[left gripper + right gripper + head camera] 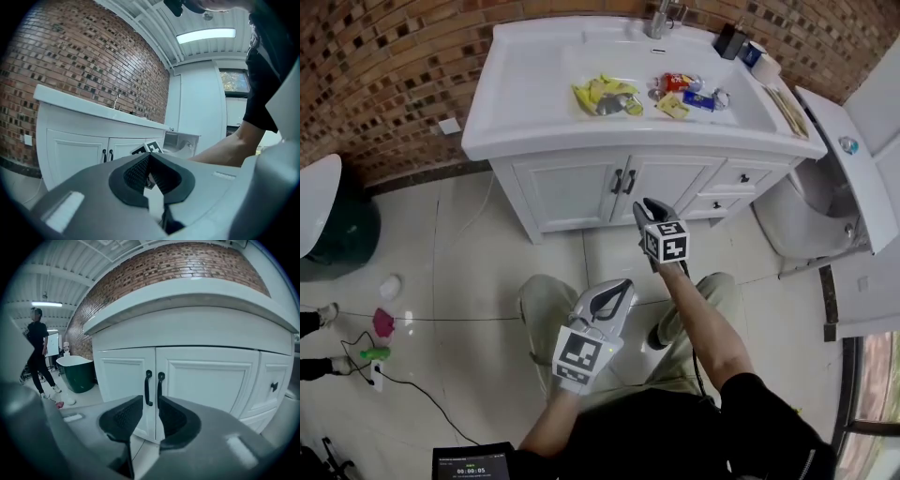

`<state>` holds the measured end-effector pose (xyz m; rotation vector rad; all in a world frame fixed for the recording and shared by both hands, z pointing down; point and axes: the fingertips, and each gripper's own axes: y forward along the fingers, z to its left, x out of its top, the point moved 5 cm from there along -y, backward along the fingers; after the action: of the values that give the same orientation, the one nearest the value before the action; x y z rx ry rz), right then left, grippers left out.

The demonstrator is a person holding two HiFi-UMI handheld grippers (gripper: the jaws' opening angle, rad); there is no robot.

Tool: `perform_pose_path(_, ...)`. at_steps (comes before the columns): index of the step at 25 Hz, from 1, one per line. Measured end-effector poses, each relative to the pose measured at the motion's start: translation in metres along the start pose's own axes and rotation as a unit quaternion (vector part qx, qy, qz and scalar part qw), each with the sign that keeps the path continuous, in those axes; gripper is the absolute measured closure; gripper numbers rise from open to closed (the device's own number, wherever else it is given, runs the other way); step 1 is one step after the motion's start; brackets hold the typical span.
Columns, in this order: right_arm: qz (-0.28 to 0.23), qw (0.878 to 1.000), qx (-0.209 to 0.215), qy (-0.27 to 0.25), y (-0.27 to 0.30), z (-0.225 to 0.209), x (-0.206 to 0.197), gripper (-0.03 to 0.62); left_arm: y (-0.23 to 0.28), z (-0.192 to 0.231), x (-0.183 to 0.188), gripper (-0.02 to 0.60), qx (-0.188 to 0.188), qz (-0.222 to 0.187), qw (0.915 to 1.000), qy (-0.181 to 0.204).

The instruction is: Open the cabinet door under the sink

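The white cabinet under the sink (pixel 581 192) has two closed doors with a pair of black handles (pixel 624 181) at the middle seam. My right gripper (pixel 645 208) is held just in front of the right door, below the handles. In the right gripper view it (pixel 150 403) is open, nothing lies between its pads, and the two handles (pixel 154 386) show just beyond the gap. My left gripper (pixel 623 287) hangs lower and further back, over the person's knees. Its tips (pixel 149 157) meet, shut on nothing, and the handles (pixel 107 155) are far off to its left.
The sink basin (pixel 581 56) holds several packets and wrappers. Drawers (pixel 741 176) sit right of the doors, and a white toilet (pixel 811 211) stands beyond them. A dark green tub (pixel 337 230) is at the left. A cable and small items (pixel 380 339) lie on the floor. A person (pixel 36 350) stands far left.
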<state>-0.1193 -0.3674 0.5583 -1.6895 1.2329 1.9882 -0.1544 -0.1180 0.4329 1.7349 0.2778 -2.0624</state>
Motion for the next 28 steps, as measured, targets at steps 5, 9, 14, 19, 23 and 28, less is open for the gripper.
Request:
perform_pose_path(5,0.021,1.0,0.001,0.023,0.039,-0.012,0.007,0.503,0.006,0.018,0.011,0.565,0.023,-0.018,0.9996,-0.006)
perform_pose_path(9,0.025,0.999,-0.002,0.022,0.057,-0.017,0.01,0.503,0.013,0.025,0.01,0.565,0.038,-0.013,0.9989,-0.025)
perform_pose_path(14,0.024,0.999,-0.022,0.014,0.074,-0.017,0.009,0.503,0.018,0.032,0.009,0.566,0.053,-0.008,0.9982,-0.028)
perform_pose_path(19,0.018,0.999,-0.045,0.005,0.084,-0.016,0.018,0.547,0.02,0.035,0.011,0.566,0.048,-0.01,0.9983,-0.031)
perform_pose_path(23,0.014,0.999,-0.042,-0.002,0.082,-0.015,0.02,0.554,0.022,0.036,0.011,0.566,0.046,-0.007,0.9984,-0.034)
perform_pose_path(28,0.013,0.999,-0.045,-0.005,0.077,-0.013,0.016,0.554,0.023,0.037,0.005,0.566,0.046,0.001,0.9985,-0.03)
